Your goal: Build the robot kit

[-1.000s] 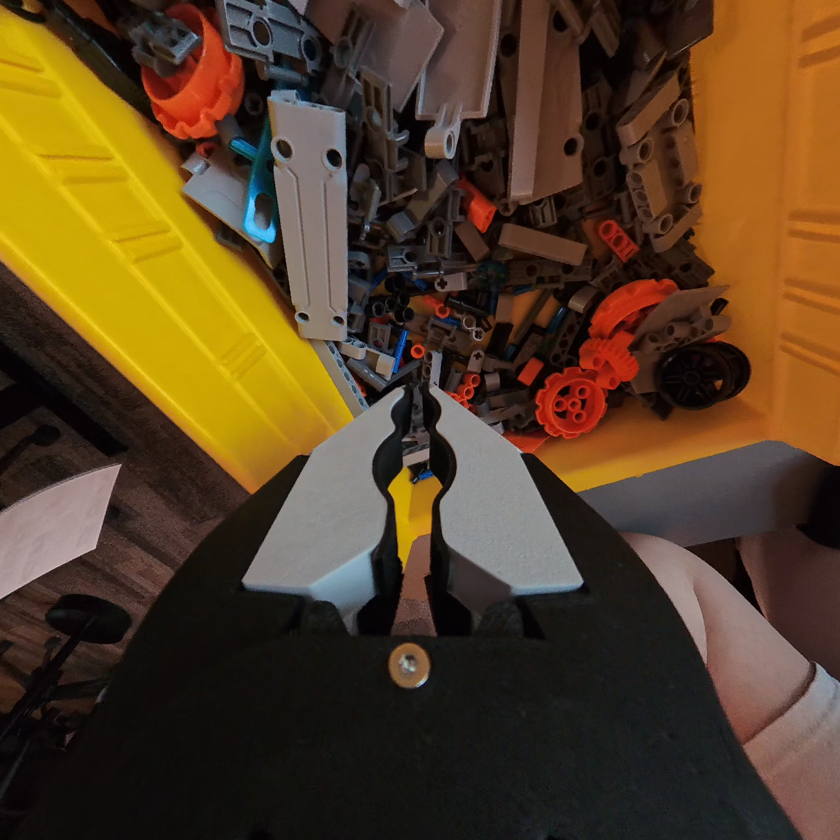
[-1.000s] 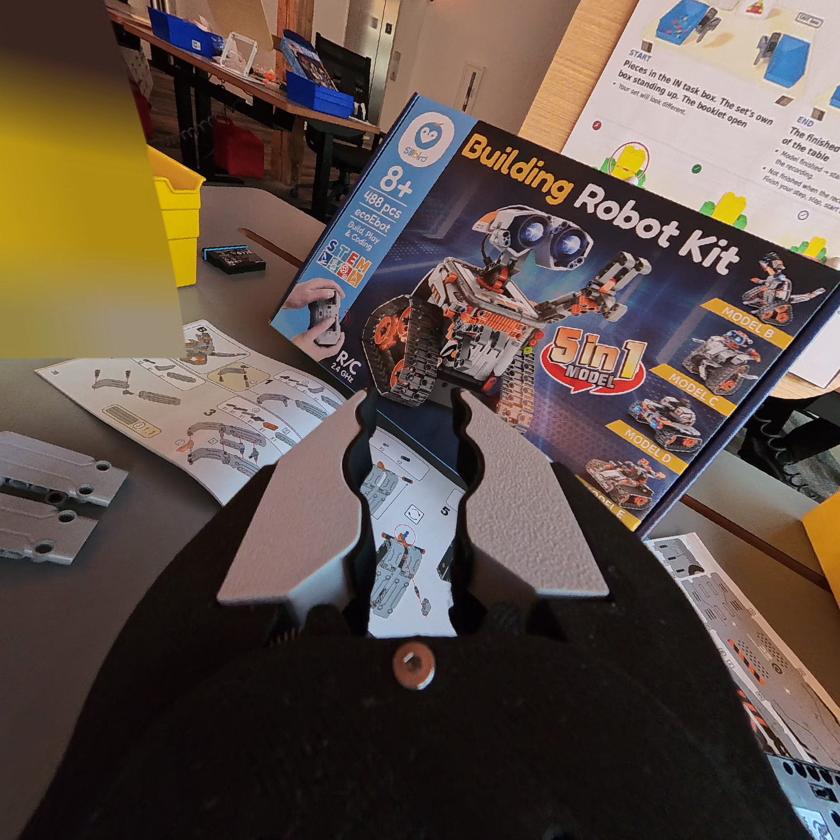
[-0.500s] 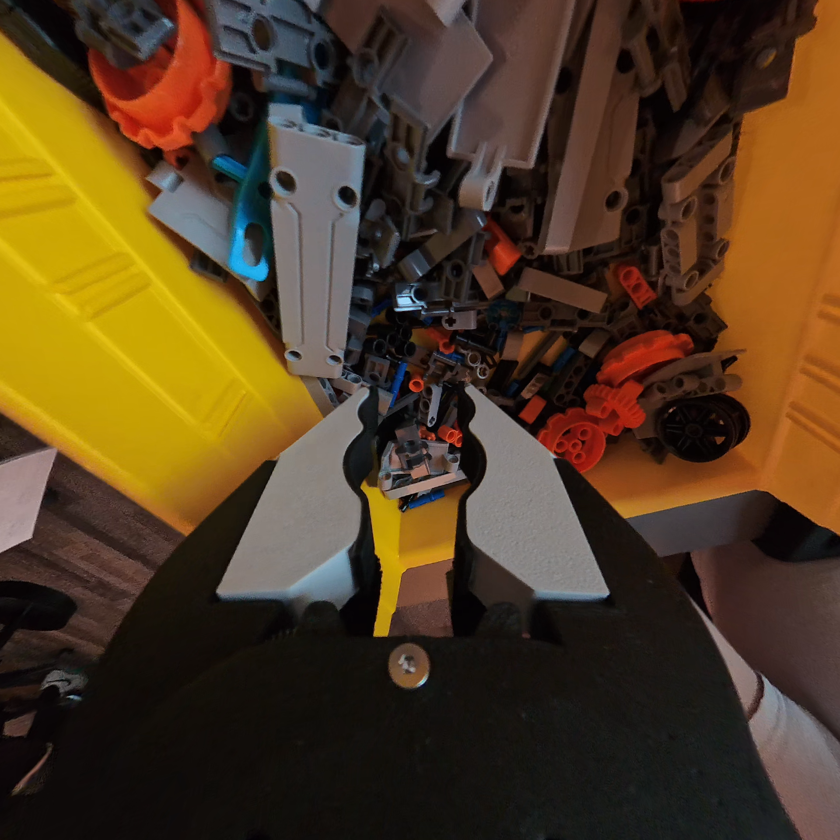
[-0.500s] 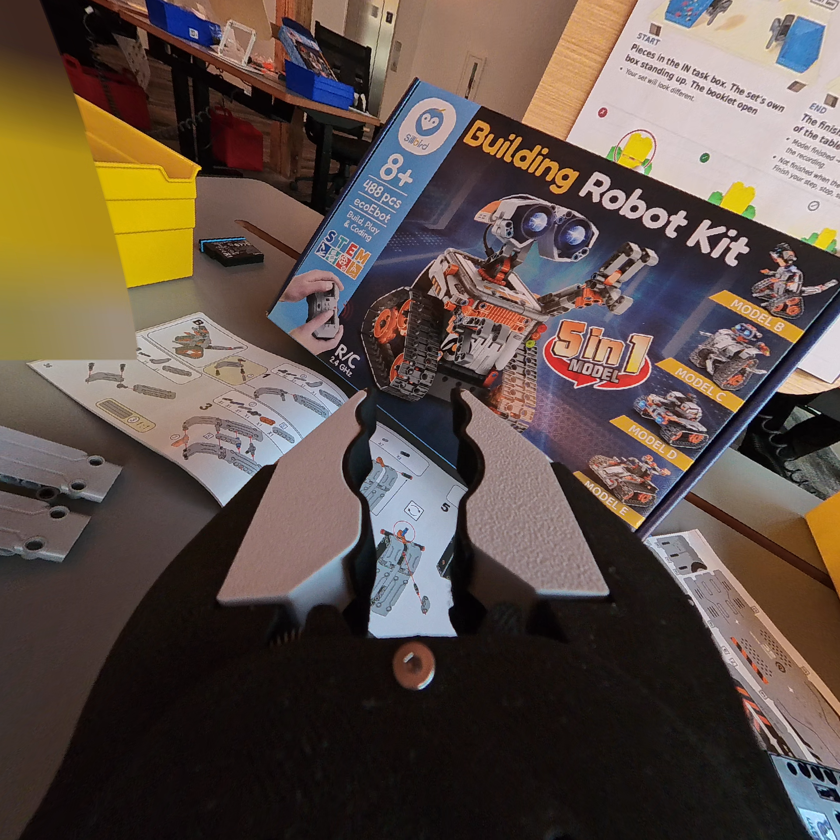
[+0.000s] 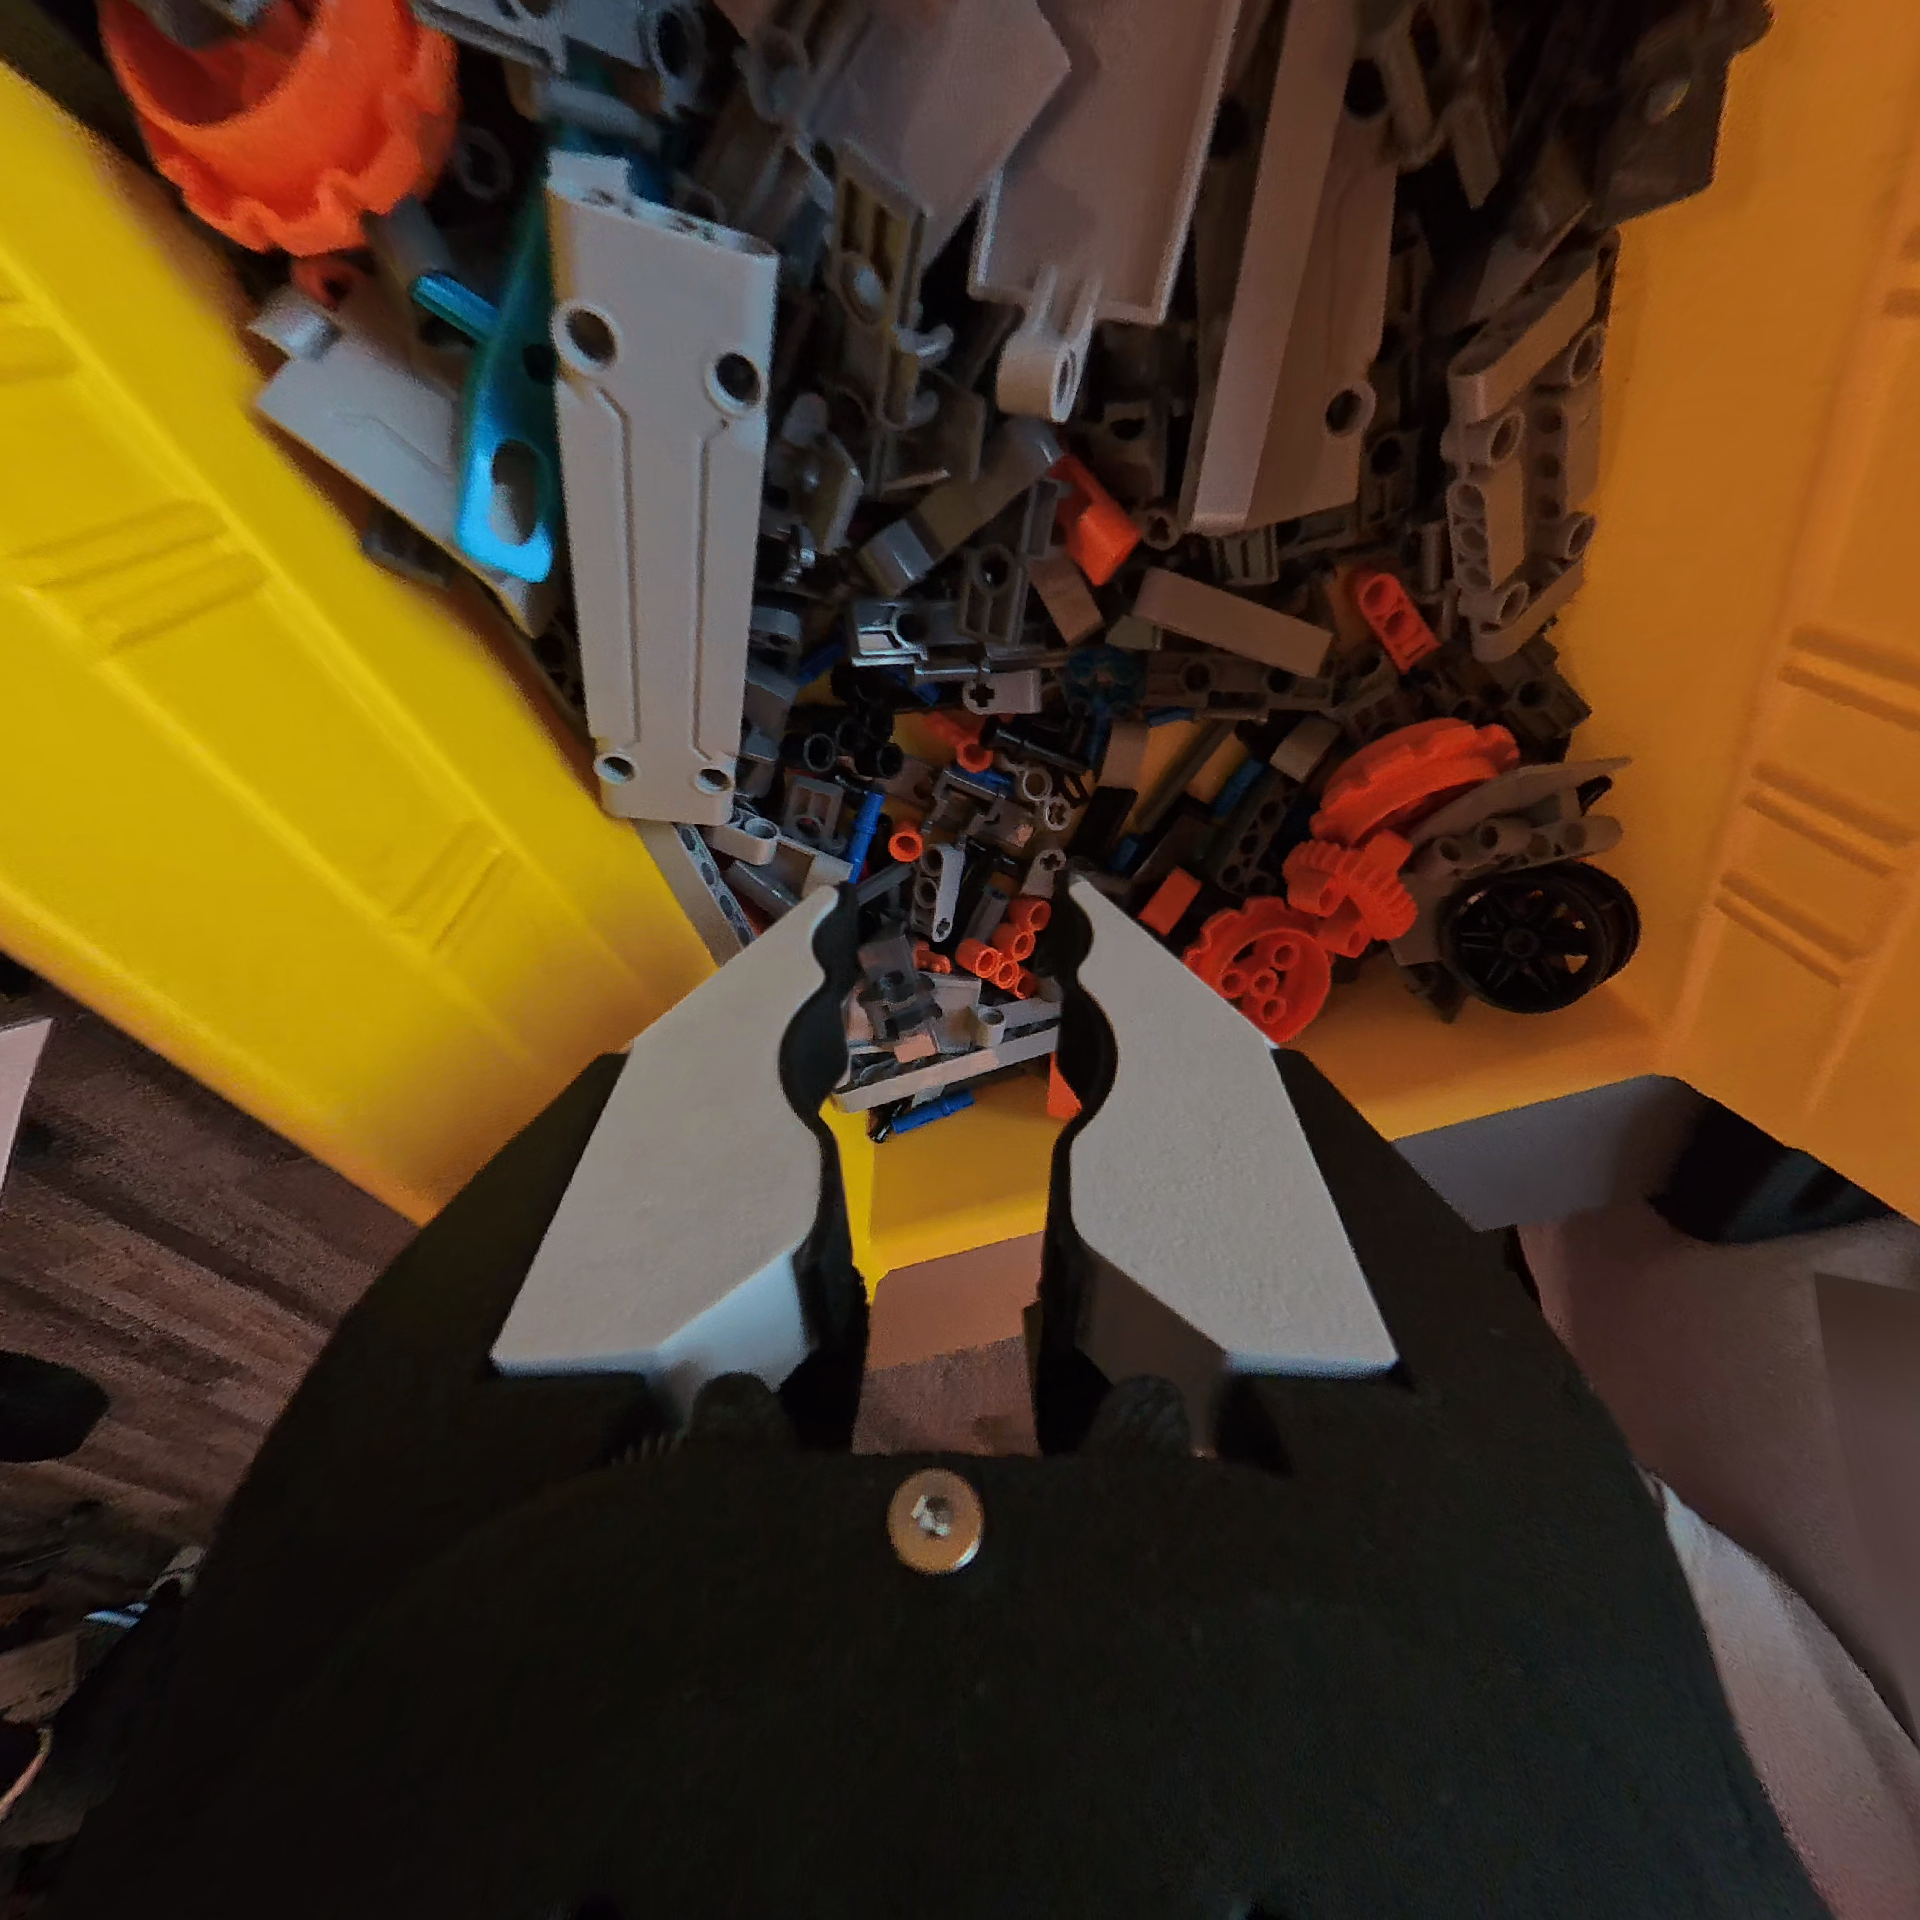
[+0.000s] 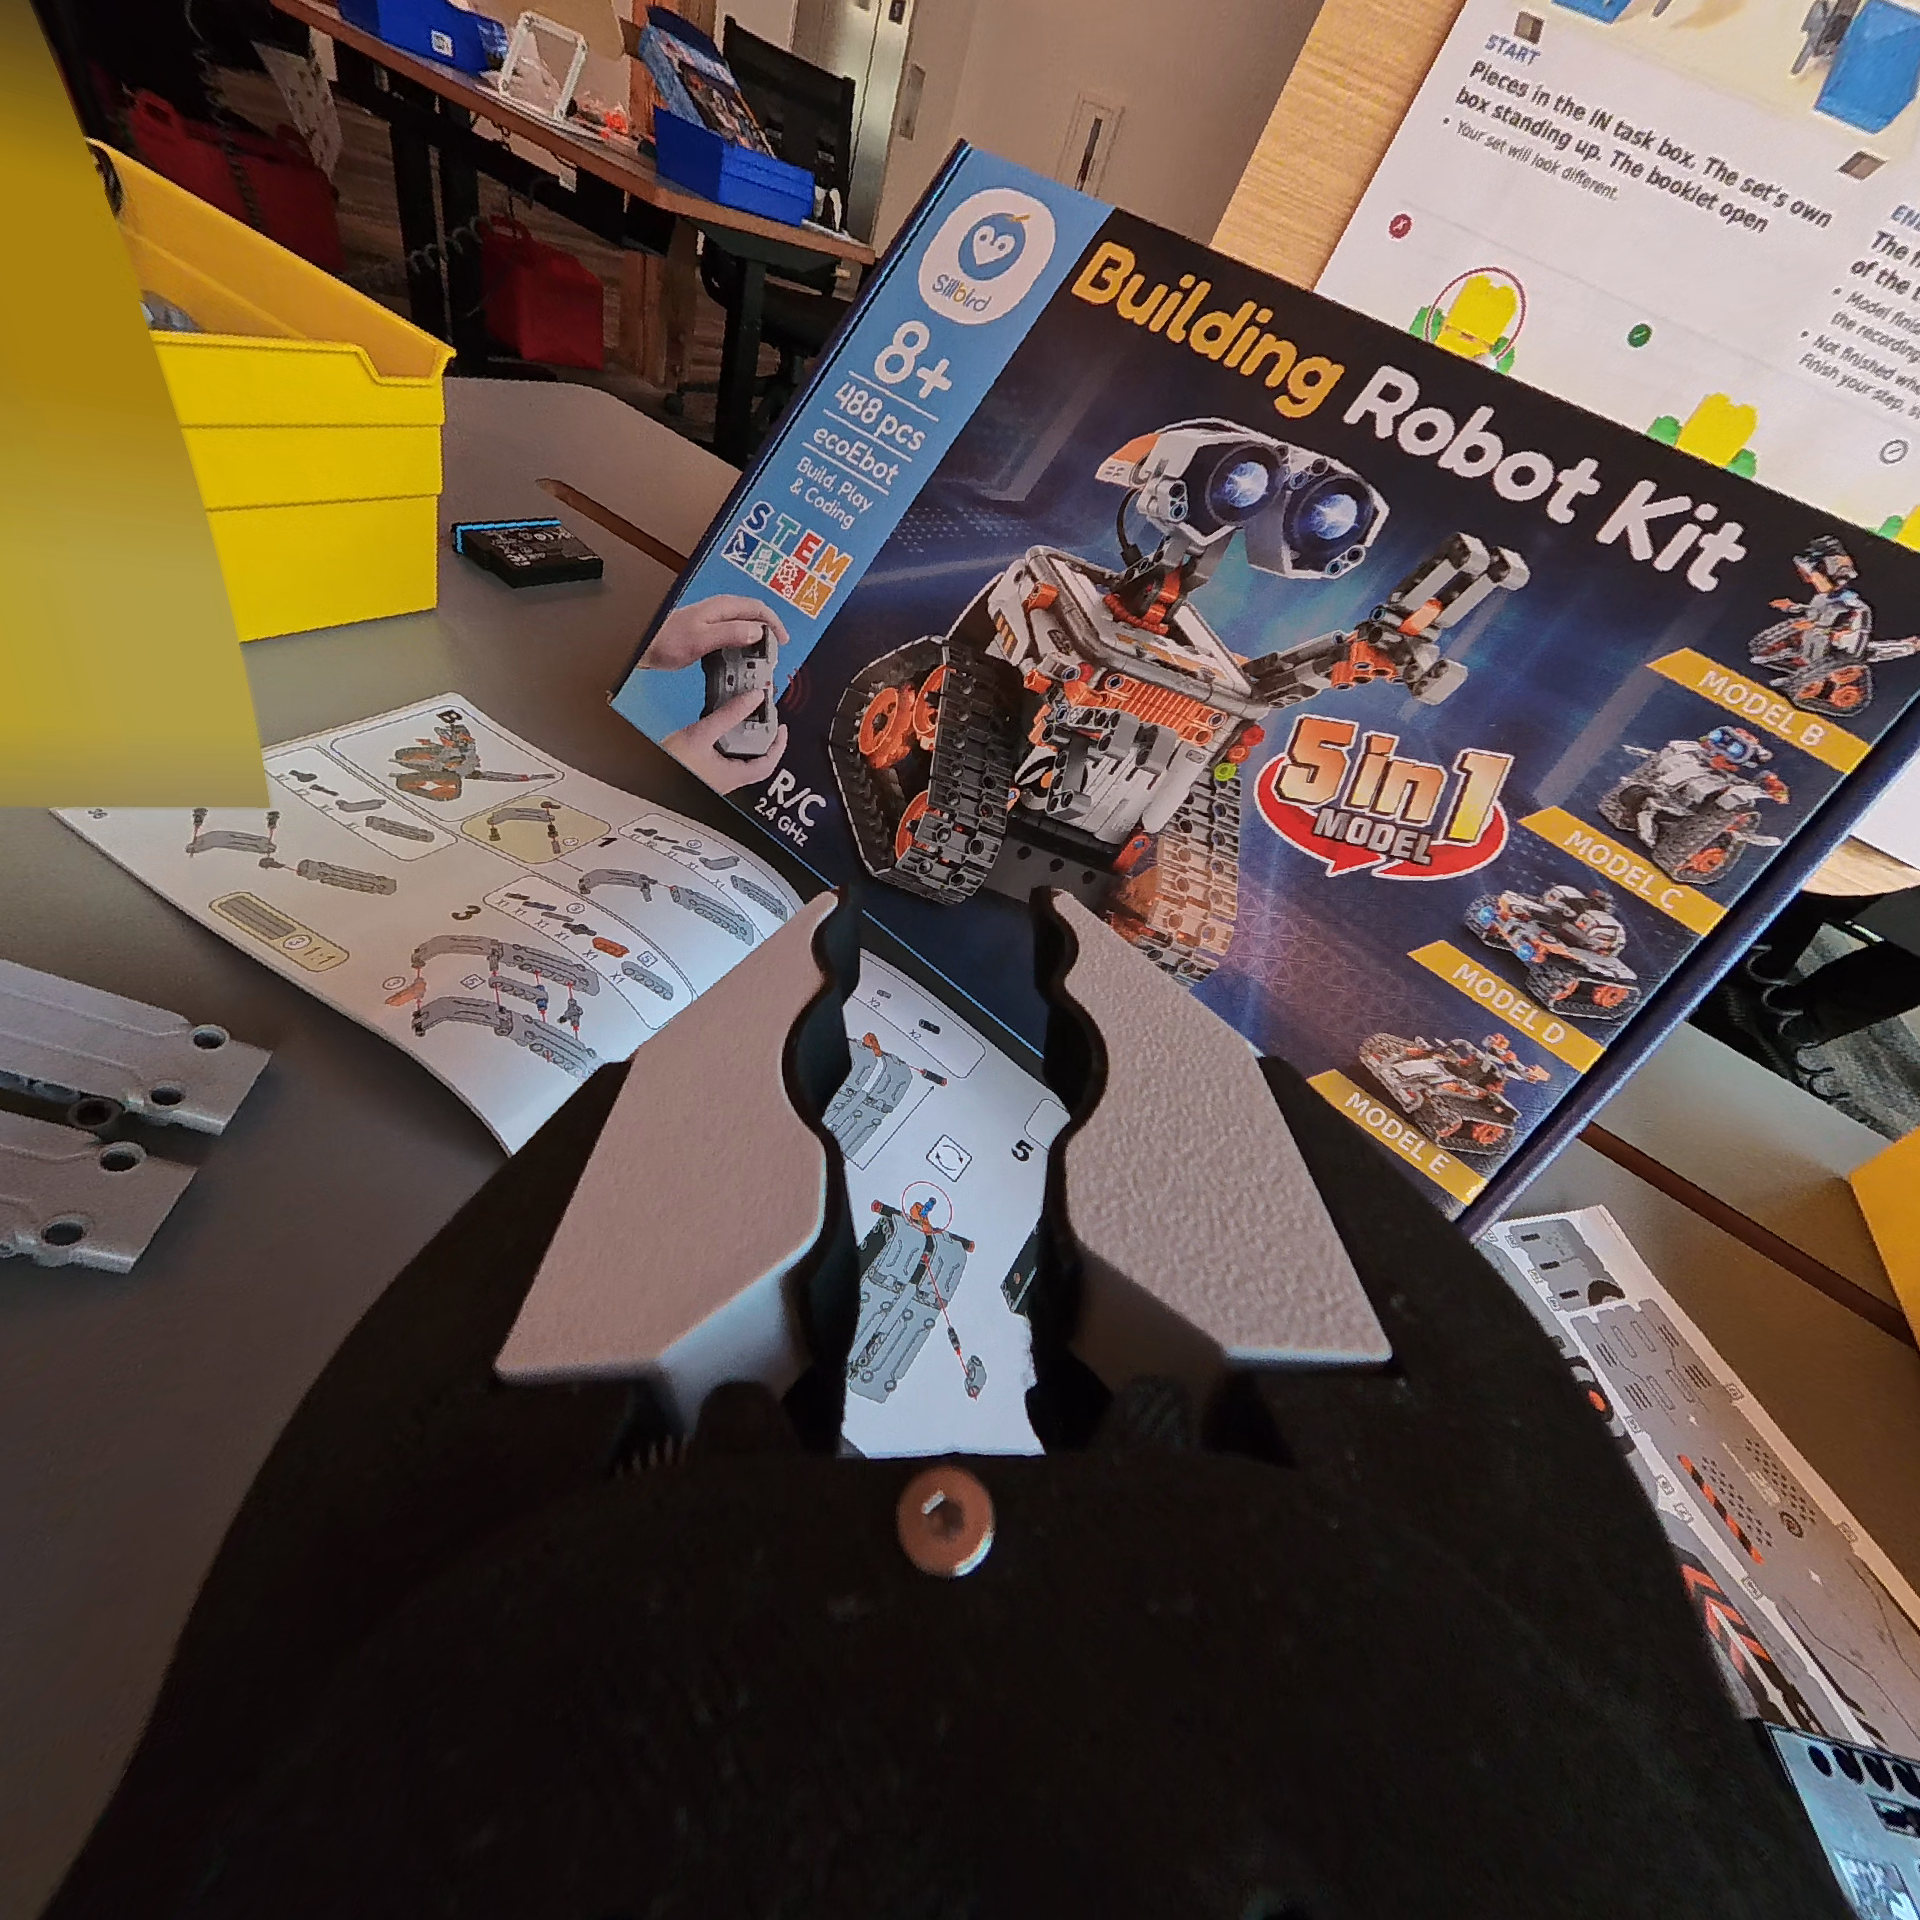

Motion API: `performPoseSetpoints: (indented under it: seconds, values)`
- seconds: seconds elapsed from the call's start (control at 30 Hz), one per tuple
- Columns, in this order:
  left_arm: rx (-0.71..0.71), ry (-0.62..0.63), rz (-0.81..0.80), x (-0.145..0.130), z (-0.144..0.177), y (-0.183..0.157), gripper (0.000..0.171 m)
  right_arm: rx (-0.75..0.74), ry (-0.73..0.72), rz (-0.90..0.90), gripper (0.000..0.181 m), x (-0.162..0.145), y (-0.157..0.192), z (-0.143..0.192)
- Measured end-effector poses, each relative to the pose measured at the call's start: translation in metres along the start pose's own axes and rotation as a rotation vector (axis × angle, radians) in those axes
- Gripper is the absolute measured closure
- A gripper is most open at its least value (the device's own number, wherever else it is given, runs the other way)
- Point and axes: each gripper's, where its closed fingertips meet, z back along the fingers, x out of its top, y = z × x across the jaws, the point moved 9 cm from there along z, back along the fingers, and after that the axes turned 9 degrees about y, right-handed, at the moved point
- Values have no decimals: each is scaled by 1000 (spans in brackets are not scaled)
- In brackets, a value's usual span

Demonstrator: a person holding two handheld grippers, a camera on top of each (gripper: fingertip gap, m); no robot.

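Observation:
My left gripper (image 5: 951,902) is open over a yellow bin (image 5: 260,748) full of loose building pieces. Small grey and orange pieces (image 5: 914,1003) show between its jaws near the bin's near end; it holds nothing. A long light grey panel (image 5: 660,499) lies ahead left, orange gears (image 5: 1262,966) and a black wheel (image 5: 1538,935) ahead right. My right gripper (image 6: 940,904) is open and empty above an open instruction booklet (image 6: 468,894), facing a standing robot kit box (image 6: 1247,665).
Two grey panels (image 6: 94,1112) lie on the grey table at the left. Another yellow bin (image 6: 312,457) and a small black block (image 6: 525,551) stand behind. A printed sheet (image 6: 1714,1475) lies at the right. A poster (image 6: 1662,208) hangs behind the box. A person's arm (image 5: 1787,1558) is by the bin. One gripper's finger ends stand about 45 cm off the other's. Measured from the fingertips, the black wheel (image 5: 1538,935) is 10 cm or so from the left gripper and 35 cm from the right.
My left gripper opened from nearly shut and moved forward, deeper over the bin's pile. My right gripper drifted slightly, staying open; the yellow bin at the left shows more.

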Motion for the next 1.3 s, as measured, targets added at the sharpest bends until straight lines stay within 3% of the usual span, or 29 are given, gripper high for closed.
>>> performPoseSetpoints:
  seconds: [0.23,0.43,0.73,1.3]
  values:
    - [-6,-2,43,7,-2,7,162,3,-1,2,149,0,0,0]
    - [-60,26,92,14,-10,12,165,3,2,6,149,0,1,0]
    - [10,107,76,29,-24,13,166,4,1,6,149,0,1,0]
    - [69,114,86,32,-25,16,165,6,6,21,149,0,2,0]
